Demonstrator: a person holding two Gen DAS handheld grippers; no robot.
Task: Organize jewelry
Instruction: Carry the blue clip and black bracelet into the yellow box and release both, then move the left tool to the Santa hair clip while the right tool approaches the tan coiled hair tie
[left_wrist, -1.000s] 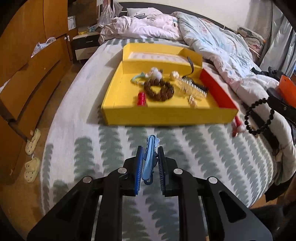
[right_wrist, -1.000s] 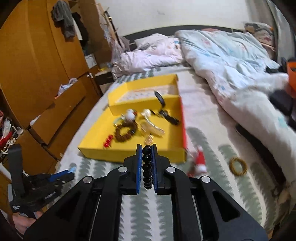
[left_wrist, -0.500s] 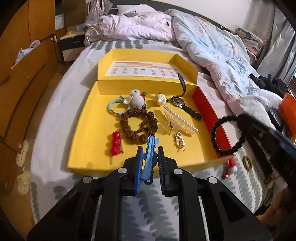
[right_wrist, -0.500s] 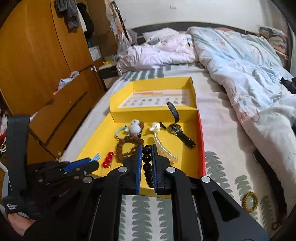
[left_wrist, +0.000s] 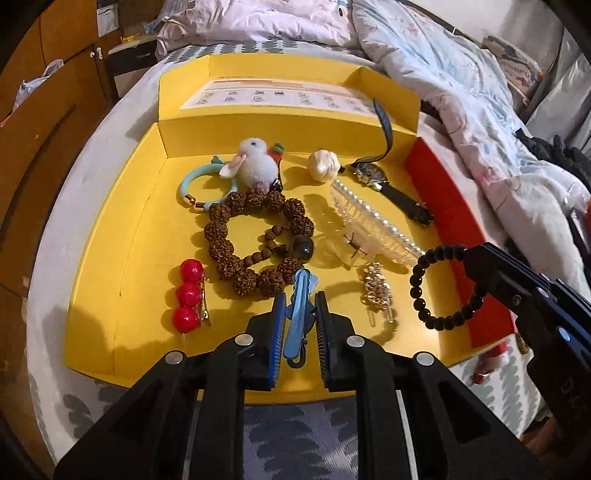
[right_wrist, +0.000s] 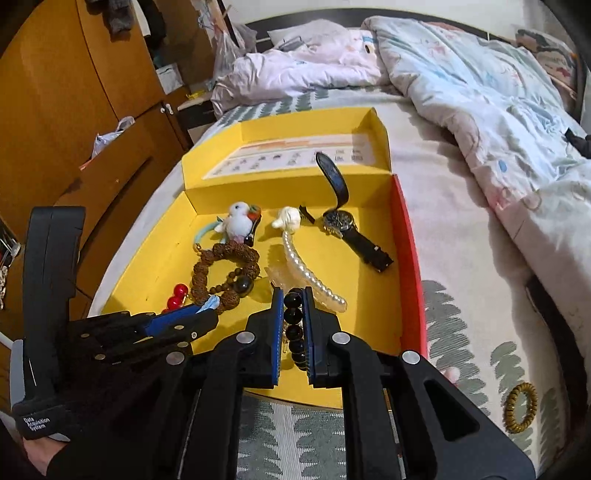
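Claws first: the left claw (left_wrist: 300, 317) pinches a light, stiff blue plastic hair clip (left_wrist: 301, 308) by its middle over the near edge of the yellow cardboard box (left_wrist: 110, 236); the right claw (right_wrist: 293, 328) clamps a slippery, floppy black bead bracelet (left_wrist: 439, 284) near the box's red right wall. Beyond lie a brown seed-bead bracelet (left_wrist: 255, 240) and a wristwatch (left_wrist: 388, 184).

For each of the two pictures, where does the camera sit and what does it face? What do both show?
Left wrist: sits on the left gripper, faces down into the yellow box; its fingers clamp a blue hair clip.
Right wrist: sits on the right gripper, faces the box from the right; holds a black bead bracelet; a gloved hand shows.
Shared: the box, the brown bead bracelet, the watch, each other's gripper.
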